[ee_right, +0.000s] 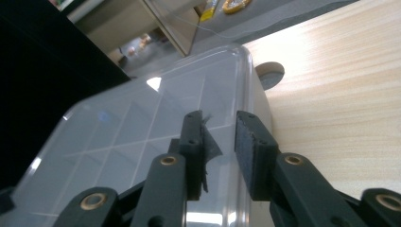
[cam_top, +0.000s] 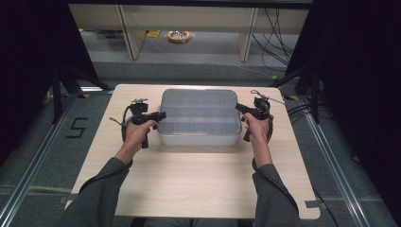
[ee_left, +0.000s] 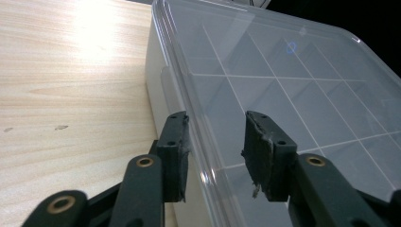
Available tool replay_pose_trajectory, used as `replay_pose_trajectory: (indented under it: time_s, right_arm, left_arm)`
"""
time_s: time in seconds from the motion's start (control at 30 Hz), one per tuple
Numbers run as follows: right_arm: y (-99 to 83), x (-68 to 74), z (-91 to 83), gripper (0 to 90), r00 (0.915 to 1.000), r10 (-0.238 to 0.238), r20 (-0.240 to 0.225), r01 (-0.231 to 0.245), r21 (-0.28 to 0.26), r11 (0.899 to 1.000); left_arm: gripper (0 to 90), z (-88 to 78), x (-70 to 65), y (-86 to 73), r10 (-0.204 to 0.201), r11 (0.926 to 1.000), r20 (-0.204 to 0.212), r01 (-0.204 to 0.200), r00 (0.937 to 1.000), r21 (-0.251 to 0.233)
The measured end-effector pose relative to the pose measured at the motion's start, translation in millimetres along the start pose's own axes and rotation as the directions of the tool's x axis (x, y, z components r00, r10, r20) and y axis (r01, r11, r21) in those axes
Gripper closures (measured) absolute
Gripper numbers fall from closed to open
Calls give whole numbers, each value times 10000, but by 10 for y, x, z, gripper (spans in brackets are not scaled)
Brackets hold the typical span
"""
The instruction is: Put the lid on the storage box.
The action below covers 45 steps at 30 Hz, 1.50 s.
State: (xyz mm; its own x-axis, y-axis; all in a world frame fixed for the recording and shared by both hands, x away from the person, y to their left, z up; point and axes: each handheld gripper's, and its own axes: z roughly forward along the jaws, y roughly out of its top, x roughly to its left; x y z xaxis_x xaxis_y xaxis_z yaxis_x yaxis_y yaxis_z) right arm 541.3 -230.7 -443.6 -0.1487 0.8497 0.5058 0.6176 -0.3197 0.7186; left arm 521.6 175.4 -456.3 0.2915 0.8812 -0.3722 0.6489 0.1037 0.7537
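Both grippers clamp the lid rim of the divided box, one at each short end.

The clear compartment box [cam_top: 199, 117] sits at the table's [cam_top: 189, 189] centre, toward 12 o'clock. The left gripper [cam_top: 161, 115] pinches its 9 o'clock edge, the right gripper [cam_top: 239, 108] its 3 o'clock edge, jaws closed onto the lid [ee_left: 293, 80] lip; gripping opposite ends likely keeps the lid level for lifting.

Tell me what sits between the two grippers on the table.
The clear compartment box with its lid on lies between the left gripper and right gripper, as the high view shows.
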Motion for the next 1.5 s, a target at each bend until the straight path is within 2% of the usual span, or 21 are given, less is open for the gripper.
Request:
replay_pose_trajectory:
  time_s: [0.13,0.17,0.27,0.37,0.4,0.43,0.53,0.57,0.6,0.63,0.67,0.7,0.73,0.77,0.8,0.87,0.93,0.97,1.0,1.47,1.5]
  right_arm:
    - [6,68,15,683,9997,-196,166,197,-32,9998]
    - [15,29,25,680,9975,-675,186,678,-213,9975]
    - [17,51,-40,666,9992,-241,331,242,-2,9997]
    - [21,-43,-88,647,9965,-782,277,788,-189,9967]
    - [7,-9,-125,640,9995,-145,263,145,-20,9999]
    - [3,-26,-139,628,9990,-315,304,317,-74,9995]
    - [3,-69,-199,605,9951,-946,279,951,-167,9953]
    - [-8,-11,-232,598,9989,-367,305,367,-9,9993]
    - [4,-57,-240,584,9931,-1127,338,1134,-200,9934]
    - [3,-55,-256,568,9926,-1182,290,1188,-213,9927]
    - [-6,-9,-288,563,9975,-683,156,684,-49,9976]
    - [-14,6,-308,548,9978,-656,126,657,-41,9978]
    - [-14,-24,-311,533,9922,-1244,74,1245,-172,9921]
    - [-41,72,-351,522,9998,-175,-16,175,206,9996]
    - [-45,40,-352,507,9966,-817,-133,818,65,9966]
    - [-75,70,-381,483,9961,-836,-269,840,155,9963]
    - [-101,55,-393,459,9880,-1486,-414,1490,49,9888]
    - [-119,71,-405,452,9879,-1492,-419,1496,61,9887]
    - [-147,141,-443,447,9957,-779,-499,798,367,9961]
    - [-355,211,-628,342,9942,-894,-598,929,585,9940]
    - [-367,199,-633,340,9906,-1140,-751,1176,445,9921]
  left_arm:
    - [549,12,4,-15,-313,9995,134,313,9994,-48]
    - [548,8,13,-19,-366,9993,149,367,9992,-101]
    - [543,-18,37,-20,-471,9987,295,476,9985,-161]
    - [526,-66,23,-17,-500,9984,456,511,9977,-245]
    - [514,-87,19,-15,-479,9985,534,492,9974,-230]
    - [504,-110,17,-13,-481,9985,579,495,9972,-227]
    - [485,-184,14,-13,-407,9987,624,424,9972,-266]
    - [480,-209,13,-16,-407,9985,647,429,9971,-331]
    - [473,-237,14,-18,-354,9987,648,377,9973,-345]
    - [467,-266,18,-24,-264,9989,636,287,9976,-358]
    - [462,-295,23,-32,-296,9987,628,321,9976,-405]
    - [458,-323,30,-42,-327,9983,670,358,9972,-451]
    - [456,-350,34,-54,-278,9985,725,311,9970,-442]
    - [454,-379,36,-71,-219,9988,771,252,9968,-420]
    - [451,-408,32,-89,-201,9988,777,235,9968,-433]
    - [444,-467,23,-135,-103,9989,903,144,9959,-443]
    - [438,-510,11,-168,-30,9990,959,71,9954,-431]
    - [437,-533,1,-184,-18,9992,994,59,9950,-407]
    - [436,-553,-11,-208,25,9992,1053,18,9944,-408]
    - [363,-667,-172,-435,609,9981,1474,-587,9872,-194]
    - [362,-680,-185,-449,684,9976,1492,-660,9864,-210]
